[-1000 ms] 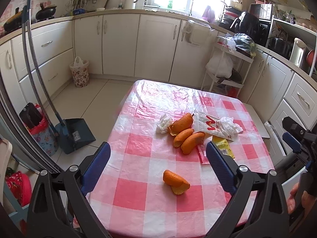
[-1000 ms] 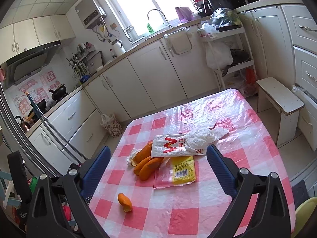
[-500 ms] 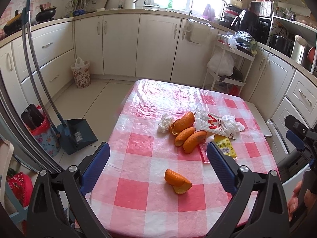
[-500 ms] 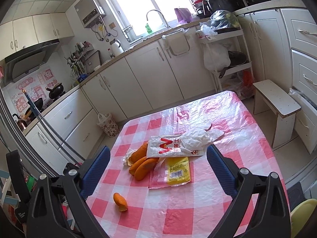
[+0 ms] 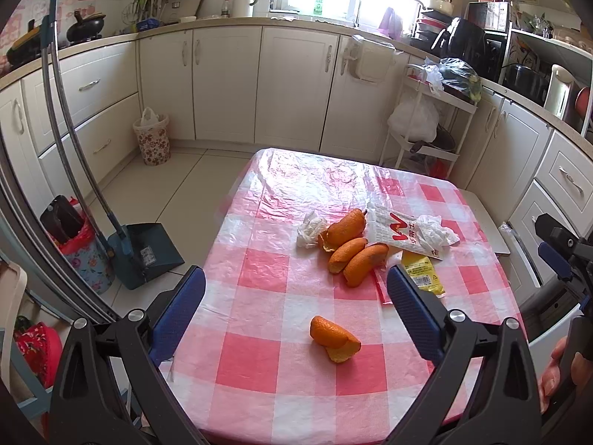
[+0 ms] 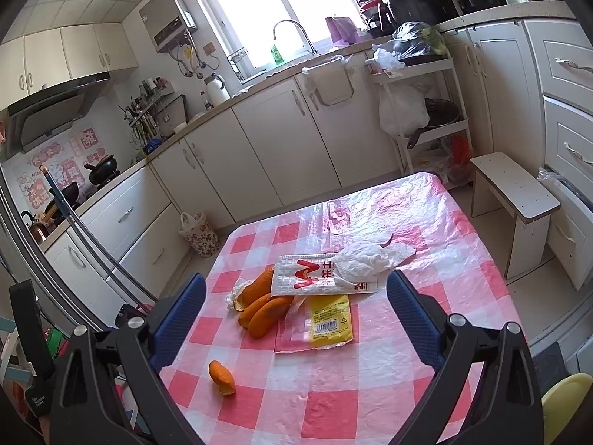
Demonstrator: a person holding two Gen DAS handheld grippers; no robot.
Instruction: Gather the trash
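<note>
Over the last second the left claw [image 5: 295, 298] has drifted slightly back and up from the worktop [image 5: 259, 363], so the lone orange peel [image 5: 334, 338] sits a little lower between its wide-spread jaws and the peel pile [image 5: 352, 246] has slid a touch to the right. The right claw [image 6: 296, 296] has shifted more: the white wrapper [image 6: 318, 274], the crumpled tissue [image 6: 367, 259] and the yellow packet [image 6: 330, 320] now lie closer to the middle of its view, having moved left and down, and the single peel [image 6: 221, 372] likewise. It has probably swung rightwards, though the fisheye makes this hard to judge. Neither claw's opening has altered.
</note>
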